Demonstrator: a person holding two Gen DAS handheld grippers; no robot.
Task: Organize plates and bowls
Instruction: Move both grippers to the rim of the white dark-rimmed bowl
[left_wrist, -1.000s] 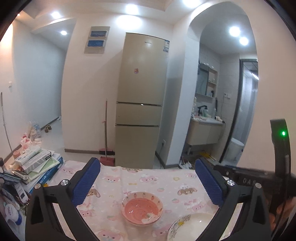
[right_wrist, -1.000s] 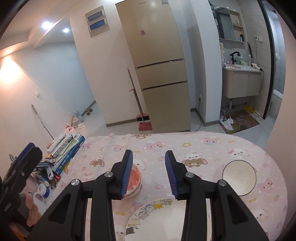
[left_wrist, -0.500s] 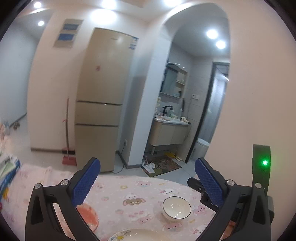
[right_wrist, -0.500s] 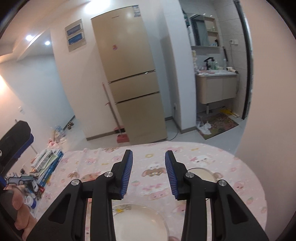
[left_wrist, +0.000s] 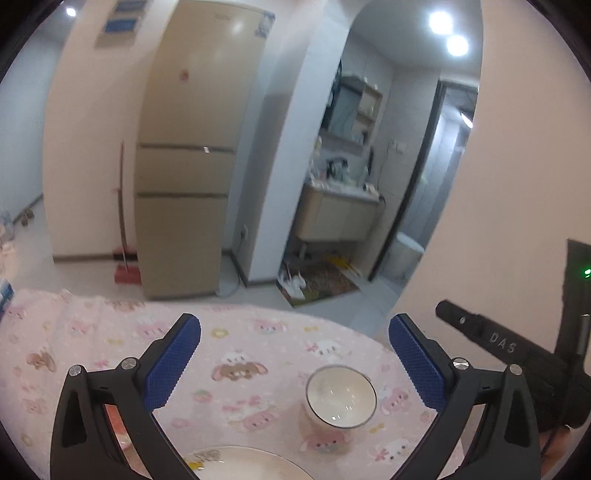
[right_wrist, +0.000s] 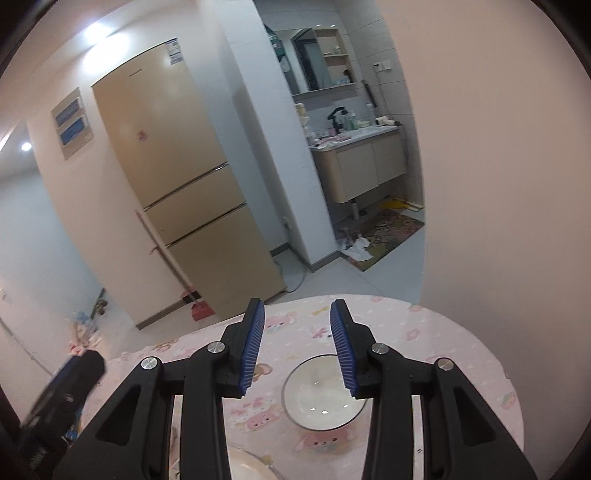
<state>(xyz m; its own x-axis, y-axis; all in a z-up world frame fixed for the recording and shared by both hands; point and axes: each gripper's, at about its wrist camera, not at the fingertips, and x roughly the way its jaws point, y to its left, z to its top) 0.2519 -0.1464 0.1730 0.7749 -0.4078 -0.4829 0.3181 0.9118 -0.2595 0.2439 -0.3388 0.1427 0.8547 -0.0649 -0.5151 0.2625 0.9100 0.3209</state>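
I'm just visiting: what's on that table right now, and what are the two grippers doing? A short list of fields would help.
surface: table with pink cartoon-print cloth
white bowl: upright, empty, on the cloth
plate: near edge, partly visible
pink bowl: mostly hidden behind a gripper finger
left gripper: open, holding nothing
right gripper: open, narrower gap, above the white bowl

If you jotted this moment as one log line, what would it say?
left gripper: open, empty | right gripper: open, empty | white bowl: on table, untouched
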